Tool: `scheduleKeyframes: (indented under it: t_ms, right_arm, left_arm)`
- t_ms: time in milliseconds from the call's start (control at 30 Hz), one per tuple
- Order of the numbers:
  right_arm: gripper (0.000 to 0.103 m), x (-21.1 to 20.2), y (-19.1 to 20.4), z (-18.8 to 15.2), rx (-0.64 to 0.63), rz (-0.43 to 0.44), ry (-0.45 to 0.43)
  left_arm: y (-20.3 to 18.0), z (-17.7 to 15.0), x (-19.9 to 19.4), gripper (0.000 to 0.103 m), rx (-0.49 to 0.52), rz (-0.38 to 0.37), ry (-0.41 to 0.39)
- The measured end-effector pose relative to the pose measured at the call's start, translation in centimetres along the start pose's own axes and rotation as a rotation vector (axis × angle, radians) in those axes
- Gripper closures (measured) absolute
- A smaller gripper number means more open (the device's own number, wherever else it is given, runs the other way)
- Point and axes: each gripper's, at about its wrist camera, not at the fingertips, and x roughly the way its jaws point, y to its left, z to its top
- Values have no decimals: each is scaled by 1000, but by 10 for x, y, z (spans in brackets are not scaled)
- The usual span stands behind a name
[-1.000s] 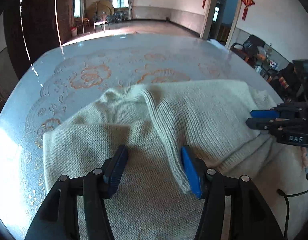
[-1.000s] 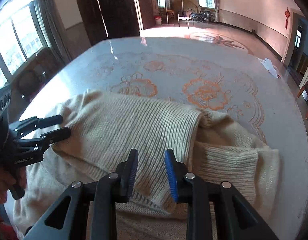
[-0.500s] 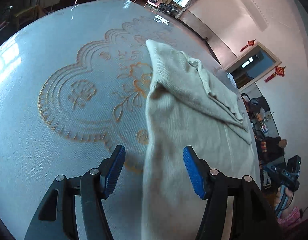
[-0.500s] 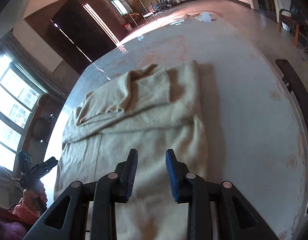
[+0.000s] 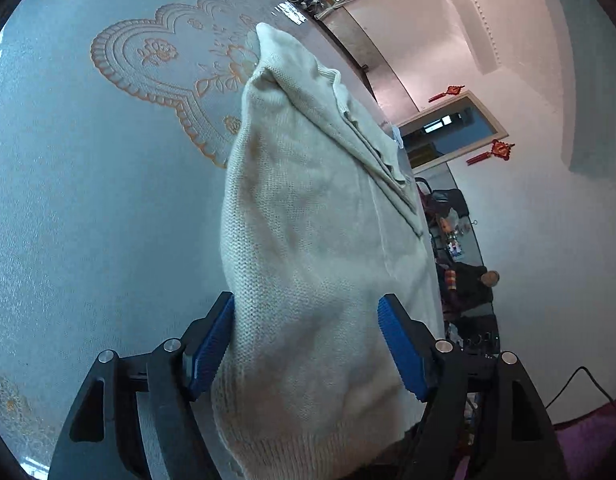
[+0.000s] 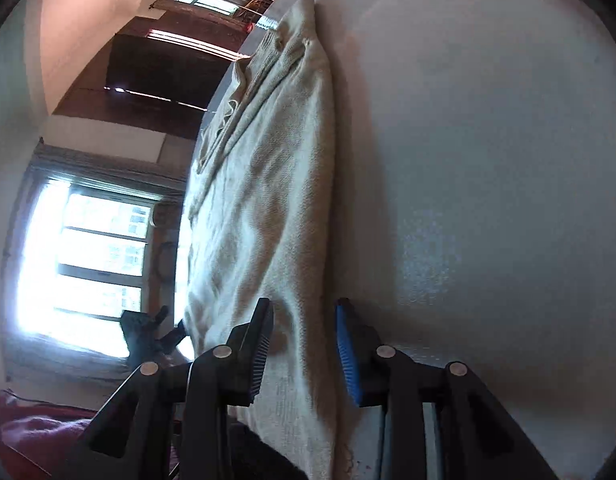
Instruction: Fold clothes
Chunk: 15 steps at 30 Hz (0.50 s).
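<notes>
A: Cream knit, ribbed at the hem: that was the sweater point(image 5: 320, 240) we were folding, spread lengthwise on the blue-grey tablecloth point(image 5: 87, 220) with its orange lace pattern, the sleeves already laid across the chest at the far end.

B: And where did we stand with it?

A: At the hem end. Our left gripper point(image 5: 312, 348) had one corner of the hem between its blue pads; its jaws had just been opening, and they stood wide, not pressing on the knit as far as we could judge.

B: The right one?

A: Our right gripper point(image 6: 303, 352) sat at the other hem corner, jaws set narrower, the sweater's edge lying between them. We saw a gap beside the right pad point(image 6: 350, 356), so we read it as not clamped.

B: So the step in hand?

A: Taking hold of the hem for the lengthwise fold, we judged. The next move called for both jaws to close on the hem corners together, then lift evenly and carry the hem towards the collar point(image 5: 336, 80).
</notes>
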Motion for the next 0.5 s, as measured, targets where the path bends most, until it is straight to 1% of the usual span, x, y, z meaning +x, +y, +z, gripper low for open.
scheduleKeyframes:
  t_ms: [33, 100, 167, 200, 233, 267, 300, 433, 467, 500]
  right_arm:
    - [72, 6, 3, 0, -12, 12, 23]
    - [71, 19, 12, 1, -59, 12, 79]
    - [71, 34, 21, -4, -106, 6, 150]
    - [71, 41, 26, -7, -130, 3, 187]
    - [71, 47, 30, -9, -153, -2, 213]
    - [71, 50, 31, -10, -154, -3, 219]
    - [72, 52, 31, -10, -146, -4, 218]
    - [72, 57, 28, -10, -105, 4, 204]
    - [75, 56, 27, -11, -95, 1, 197]
    - [83, 55, 26, -11, -90, -16, 192]
  left_arm:
    - [-1, -2, 0, 29, -2, -9, 11]
    - [-6, -9, 4, 29, 1, -40, 72]
    - [-16, -19, 9, 29, 50, -59, 137]
    - [-20, -25, 10, 29, 77, -59, 155]
    - [-23, -28, 10, 29, 98, -50, 157]
    - [-26, -31, 9, 29, 117, -41, 157]
    - [-26, -32, 8, 29, 110, -38, 152]
    - [-17, -29, 5, 29, -2, -69, 110]
    - [-16, -29, 4, 29, -20, -73, 102]
    - [-15, -29, 4, 29, -30, -78, 94]
